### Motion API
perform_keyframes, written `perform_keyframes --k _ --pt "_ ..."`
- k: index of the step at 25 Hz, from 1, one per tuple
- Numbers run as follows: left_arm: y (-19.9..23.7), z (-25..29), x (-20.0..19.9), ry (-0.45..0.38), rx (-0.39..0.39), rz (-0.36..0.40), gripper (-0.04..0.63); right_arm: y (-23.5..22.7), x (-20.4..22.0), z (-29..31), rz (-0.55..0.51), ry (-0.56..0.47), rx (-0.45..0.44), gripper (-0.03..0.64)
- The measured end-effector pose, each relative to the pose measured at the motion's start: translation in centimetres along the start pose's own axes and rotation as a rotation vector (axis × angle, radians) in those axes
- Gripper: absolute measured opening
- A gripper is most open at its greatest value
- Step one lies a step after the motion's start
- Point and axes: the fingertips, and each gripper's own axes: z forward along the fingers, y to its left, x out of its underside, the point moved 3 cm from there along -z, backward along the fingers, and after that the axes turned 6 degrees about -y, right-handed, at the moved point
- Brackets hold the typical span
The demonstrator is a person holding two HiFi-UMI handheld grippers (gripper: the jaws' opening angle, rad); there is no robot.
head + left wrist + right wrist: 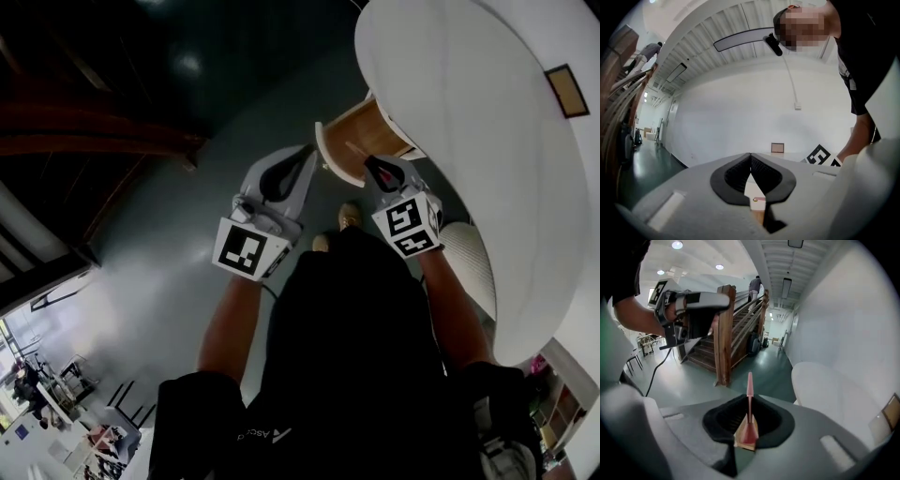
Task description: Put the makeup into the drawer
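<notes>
A thin pink makeup piece is clamped edge-on between the jaws of my right gripper, its tip poking out past them. Just beyond those jaws, seen from above, is the open wooden drawer, tucked under the white round table, which spreads off to their right. My left gripper holds nothing, its jaws closed tip to tip, level with the right one and left of the drawer.

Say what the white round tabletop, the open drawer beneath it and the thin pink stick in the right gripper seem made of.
White round tabletop: smooth matte white, probably painted or laminated board; no grain shows.
Open drawer: light wood or plywood, by its tan inner faces.
Thin pink stick in the right gripper: possibly plastic or painted wood; uniform pink, unclear.
</notes>
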Motion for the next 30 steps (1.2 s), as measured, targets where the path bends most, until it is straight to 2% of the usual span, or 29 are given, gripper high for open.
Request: perform_keyframes --k 4,9,23,30 --pt "2.3 0.9 1.9 0.020 -0.041 -0.016 0.011 -0.8 2.8 4.5 -0.004 0.069 -0.053 0.051" --pt "4.6 1.3 5.6 0.045 -0.053 -0.051 0.011 -1.2 7.5 10.0 -0.025 0.168 -0.103 0.051" --pt "11.0 2.7 17.9 0.106 -0.049 -0.089 0.011 -1.8 22.2 25.1 -0.122 0.428 -0.218 0.051" --pt "13.0 3.2 22.8 0.140 -0.052 -0.116 0.011 -1.7 27.8 30.7 -0.123 0.510 -0.256 0.051"
